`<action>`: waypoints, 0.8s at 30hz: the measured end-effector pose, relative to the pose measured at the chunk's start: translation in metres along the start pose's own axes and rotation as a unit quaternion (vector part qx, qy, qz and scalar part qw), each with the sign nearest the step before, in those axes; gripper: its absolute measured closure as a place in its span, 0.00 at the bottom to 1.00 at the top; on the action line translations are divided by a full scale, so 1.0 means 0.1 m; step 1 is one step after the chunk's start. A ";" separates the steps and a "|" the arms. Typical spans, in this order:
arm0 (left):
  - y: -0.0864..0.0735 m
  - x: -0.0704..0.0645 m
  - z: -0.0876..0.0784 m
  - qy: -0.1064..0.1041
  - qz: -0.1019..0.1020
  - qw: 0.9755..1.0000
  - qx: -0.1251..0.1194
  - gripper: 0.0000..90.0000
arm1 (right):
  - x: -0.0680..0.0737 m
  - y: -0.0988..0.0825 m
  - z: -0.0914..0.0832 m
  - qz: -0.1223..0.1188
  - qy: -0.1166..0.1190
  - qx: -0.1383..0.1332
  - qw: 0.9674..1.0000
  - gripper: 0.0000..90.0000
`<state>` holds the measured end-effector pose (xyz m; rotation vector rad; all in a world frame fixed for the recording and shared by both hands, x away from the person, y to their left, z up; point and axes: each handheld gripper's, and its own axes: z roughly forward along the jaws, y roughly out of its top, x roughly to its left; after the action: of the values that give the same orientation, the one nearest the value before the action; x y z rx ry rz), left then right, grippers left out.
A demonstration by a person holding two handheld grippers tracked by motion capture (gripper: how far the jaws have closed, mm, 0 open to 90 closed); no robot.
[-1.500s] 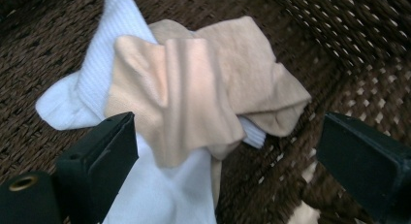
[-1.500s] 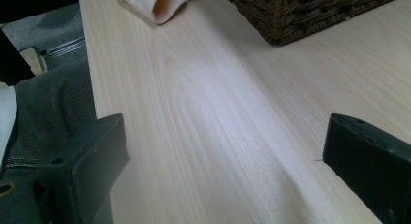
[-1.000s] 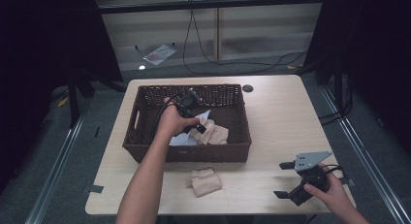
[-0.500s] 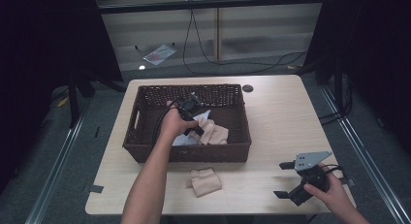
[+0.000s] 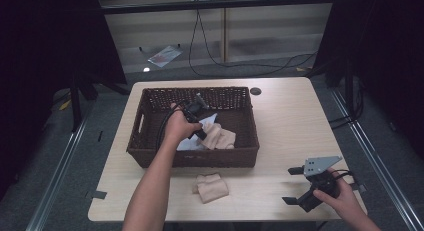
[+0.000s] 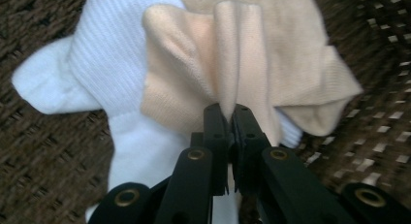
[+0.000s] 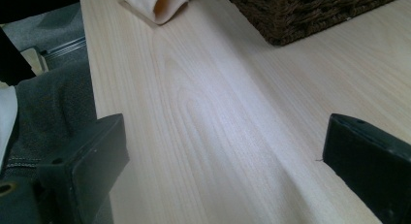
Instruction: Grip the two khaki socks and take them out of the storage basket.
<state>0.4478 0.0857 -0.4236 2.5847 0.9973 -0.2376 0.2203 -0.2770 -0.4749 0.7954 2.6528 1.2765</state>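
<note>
Pale wood formed the tabletop (image 5: pixel 285 126), which was ringed by dark curtains and grey floor, and a brown wicker basket (image 5: pixel 145 121) stood on its far-left part. Inside the basket the left gripper (image 6: pixel 225 112) was held with its jaws pressed together on a raised fold of a beige sock (image 6: pixel 271 54), which lay over a white ribbed sock (image 6: pixel 106 49). Only a thin pinch of cloth was caught, so it was judged that the fold could slip free on lifting, or that the white sock could be dragged up with it, since the two overlapped. What else lay under the pair could not be made out for certain. Another beige sock (image 5: pixel 211 187) lay folded on the tabletop just in front of the basket. The right gripper (image 5: pixel 302 186) rested near the front-right corner, jaws wide apart over bare wood, holding nothing.
</note>
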 end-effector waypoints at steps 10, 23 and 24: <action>0.01 -0.09 -0.31 -0.017 -0.015 1.000 0.000 0.97 | 0.00 0.00 0.00 0.002 -0.001 0.000 1.000 0.02; 0.02 -0.23 -0.70 -0.030 -0.018 0.999 -0.004 0.97 | 0.00 0.00 0.00 0.002 0.001 0.001 1.000 0.02; 0.02 -0.23 -0.72 -0.032 -0.019 0.999 -0.006 0.97 | 0.00 0.00 0.00 0.002 0.001 0.001 1.000 0.02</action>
<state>0.4339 0.0981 -0.3500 2.5331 1.0219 -0.3202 0.2202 -0.2765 -0.4752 0.7998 2.6545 1.2765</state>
